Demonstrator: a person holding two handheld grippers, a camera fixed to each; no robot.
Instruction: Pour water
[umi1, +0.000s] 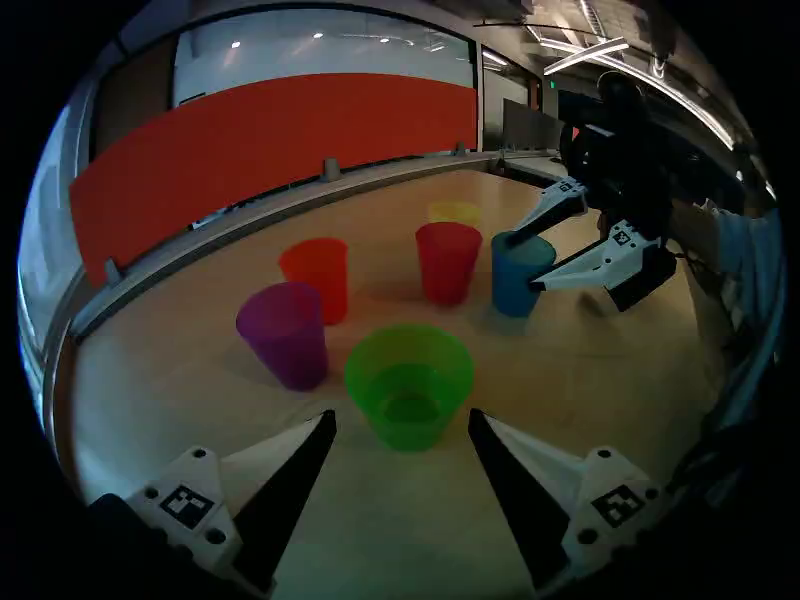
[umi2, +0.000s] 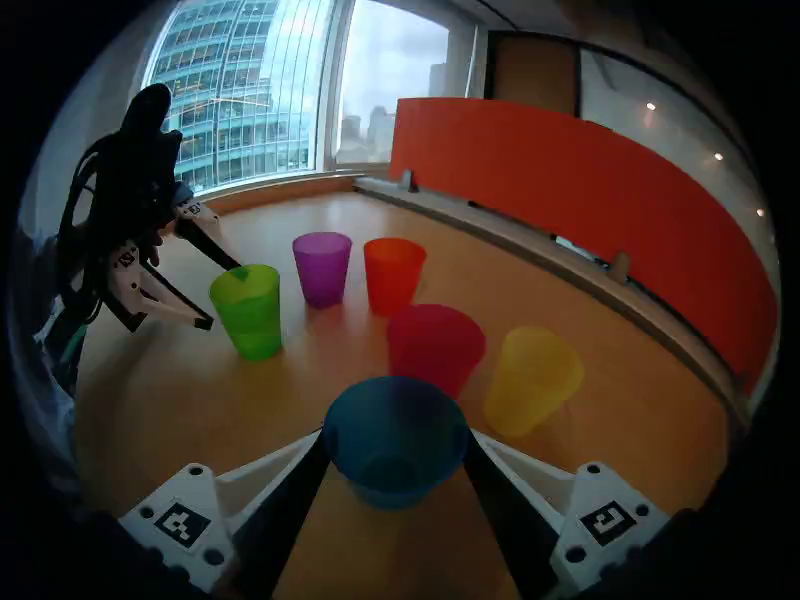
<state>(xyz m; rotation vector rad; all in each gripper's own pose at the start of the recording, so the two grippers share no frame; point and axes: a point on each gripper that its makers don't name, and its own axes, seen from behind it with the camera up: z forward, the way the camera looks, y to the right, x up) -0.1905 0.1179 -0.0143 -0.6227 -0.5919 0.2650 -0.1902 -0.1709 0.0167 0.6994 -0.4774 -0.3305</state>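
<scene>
A green cup (umi1: 408, 385) stands upright on the wooden table (umi1: 600, 390), between the fingers of my left gripper (umi1: 400, 415), which is open with a small gap on each side. A blue cup (umi2: 395, 440) sits deep between the fingers of my right gripper (umi2: 395, 435). The jaws are wide and lie close along its sides, and the cup rests on the table. In the left gripper view the right gripper (umi1: 524, 262) straddles the blue cup (umi1: 518, 275). In the right gripper view the left gripper (umi2: 223, 296) flanks the green cup (umi2: 248, 310).
Purple (umi1: 285, 335), orange (umi1: 318, 278), red (umi1: 447, 262) and yellow (umi1: 455, 212) cups stand upright behind the green one. An orange wall panel (umi1: 270, 140) runs along the table's far edge. Large windows (umi2: 250, 90) lie beyond the other end.
</scene>
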